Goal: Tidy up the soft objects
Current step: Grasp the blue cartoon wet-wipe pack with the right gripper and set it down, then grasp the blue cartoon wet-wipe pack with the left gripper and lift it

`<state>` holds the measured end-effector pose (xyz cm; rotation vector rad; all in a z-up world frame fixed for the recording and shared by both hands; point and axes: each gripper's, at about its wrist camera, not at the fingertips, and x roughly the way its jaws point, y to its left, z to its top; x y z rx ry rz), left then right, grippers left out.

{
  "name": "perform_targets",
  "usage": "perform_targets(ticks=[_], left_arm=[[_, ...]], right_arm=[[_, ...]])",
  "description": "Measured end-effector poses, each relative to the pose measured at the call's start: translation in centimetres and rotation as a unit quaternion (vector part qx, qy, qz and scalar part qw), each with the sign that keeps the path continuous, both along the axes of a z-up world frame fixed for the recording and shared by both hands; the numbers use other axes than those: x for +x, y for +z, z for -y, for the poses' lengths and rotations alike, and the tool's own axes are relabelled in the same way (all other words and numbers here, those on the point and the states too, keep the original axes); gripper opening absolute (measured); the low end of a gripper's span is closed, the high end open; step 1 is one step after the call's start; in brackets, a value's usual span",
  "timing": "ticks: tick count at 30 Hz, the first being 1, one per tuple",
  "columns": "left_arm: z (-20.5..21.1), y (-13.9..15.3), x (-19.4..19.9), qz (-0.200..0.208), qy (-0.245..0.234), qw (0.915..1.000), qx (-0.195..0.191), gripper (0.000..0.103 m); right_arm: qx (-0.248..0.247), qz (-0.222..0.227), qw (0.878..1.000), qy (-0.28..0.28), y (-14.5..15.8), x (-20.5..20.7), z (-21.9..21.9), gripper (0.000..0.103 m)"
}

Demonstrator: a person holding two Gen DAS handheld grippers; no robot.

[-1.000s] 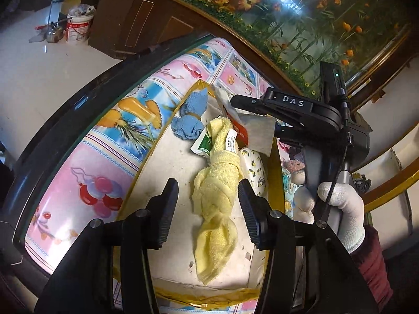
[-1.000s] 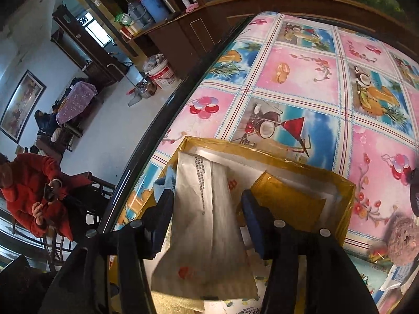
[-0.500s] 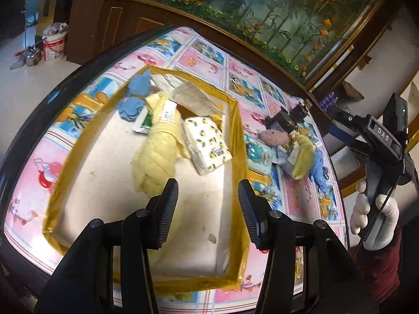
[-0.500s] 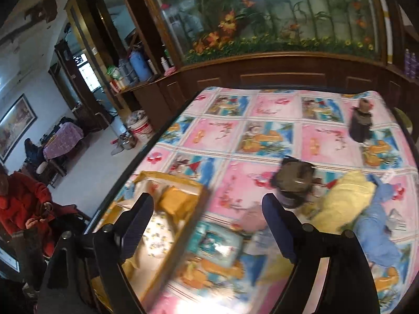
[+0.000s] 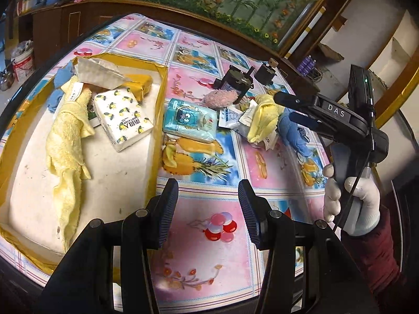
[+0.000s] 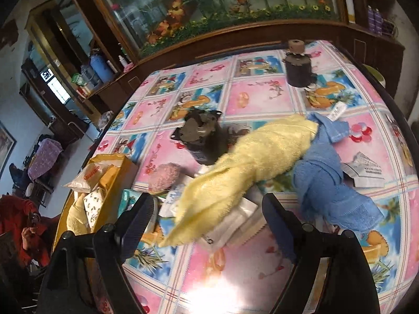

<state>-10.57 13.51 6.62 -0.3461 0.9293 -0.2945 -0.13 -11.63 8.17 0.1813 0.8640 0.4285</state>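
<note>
Left wrist view, left hand-held gripper [image 5: 208, 209]: we see its jaws apart, nothing between them, hanging over the patterned surface [image 5: 209, 256] just right of the box.
Left wrist view, box [image 5: 159, 110]: yellow-rimmed and open-topped; it already holds a yellow towel [image 5: 66, 141], a lemon-print tissue pack [image 5: 123, 120], a blue cloth at the far corner and some paper packets.
Left wrist view, loose pile: teal tissue pack [image 5: 189, 120] just outside the box wall; pink fluffy item [image 5: 221, 98], a second yellow towel [image 5: 263, 117] and blue towel [image 5: 294, 133] further right.
Left wrist view, right hand-held gripper [image 5: 284, 108]: white-gloved hand on the handle, fingertips reaching the second yellow towel; we cannot tell the jaw gap from here.
Right wrist view, right hand-held gripper [image 6: 207, 225]: jaws wide apart, empty, with the near end of the second yellow towel [image 6: 248, 162] lying between them.
Right wrist view, neighbours: blue towel [image 6: 324, 183] touches the yellow one at its far end; white packets [image 6: 230, 219] lie under it; two dark motor-like parts [image 6: 201, 136] behind.
Step, our judgement: grasp the second yellow towel, carry it to the box.
How to do it well: we would pinch the thick rolled middle, not the thin tip; go low enough to gather cloth but miss the packets; lift straight up so the blue towel slides free.
</note>
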Motion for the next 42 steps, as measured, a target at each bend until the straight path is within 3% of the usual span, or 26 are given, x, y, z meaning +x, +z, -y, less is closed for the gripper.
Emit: perform_targets(ticks=[4, 6, 9, 11, 12, 16, 18, 26, 29, 33, 37, 42], left_arm=[[0.0, 0.0, -0.5, 0.001, 0.003, 1.0000, -0.008, 0.047], [-0.4, 0.0, -1.0, 0.000, 0.009, 0.9999, -0.010, 0.047], [-1.5, 0.2, -1.7, 0.000, 0.021, 0.9997, -0.012, 0.048], [-2.3, 0.4, -2.1, 0.003, 0.029, 0.9995, -0.013, 0.048], [-2.6, 0.5, -2.2, 0.004, 0.033, 0.9994, -0.013, 0.048], [-3.3, 0.6, -2.4, 0.006, 0.041, 0.9989, -0.021, 0.048], [-3.3, 0.5, -2.4, 0.006, 0.040, 0.9989, -0.023, 0.048], [-1.9, -0.5, -1.9, -0.005, 0.017, 0.9995, -0.025, 0.048], [-1.4, -0.7, -1.8, -0.009, 0.008, 0.9997, -0.024, 0.049], [-0.7, -0.7, -1.9, -0.007, -0.001, 0.9998, -0.017, 0.049], [1.4, -1.0, -1.6, -0.012, -0.026, 0.9996, 0.005, 0.049], [4.9, -2.6, 0.6, -0.036, -0.047, 0.9961, 0.066, 0.049]], right_arm=[[-0.012, 0.004, 0.995, 0.099, 0.1, -0.3, -6.2, 0.084], [-0.021, -0.003, 0.993, 0.115, -0.5, 0.2, -8.9, 0.084], [-0.016, -0.024, 0.993, 0.116, -1.6, 1.9, -11.6, 0.072], [-0.021, -0.049, 0.994, 0.097, -2.7, 3.4, -12.6, 0.055], [-0.030, -0.060, 0.994, 0.089, -3.3, 4.0, -12.9, 0.051], [-0.059, -0.091, 0.991, 0.084, -5.7, 4.9, -13.8, 0.047], [-0.076, -0.078, 0.989, 0.101, -6.0, 3.9, -13.7, 0.046], [-0.129, -0.092, 0.969, 0.189, -6.7, -2.9, -12.2, 0.046], [-0.094, -0.122, 0.964, 0.218, -6.3, -4.2, -10.4, 0.043], [-0.008, -0.121, 0.978, 0.169, -4.4, -3.7, -5.1, 0.044], [0.014, -0.081, 0.992, 0.092, -2.8, -3.7, 0.2, 0.049], [0.045, -0.087, 0.995, 0.036, -3.5, -2.9, 3.8, 0.052]])
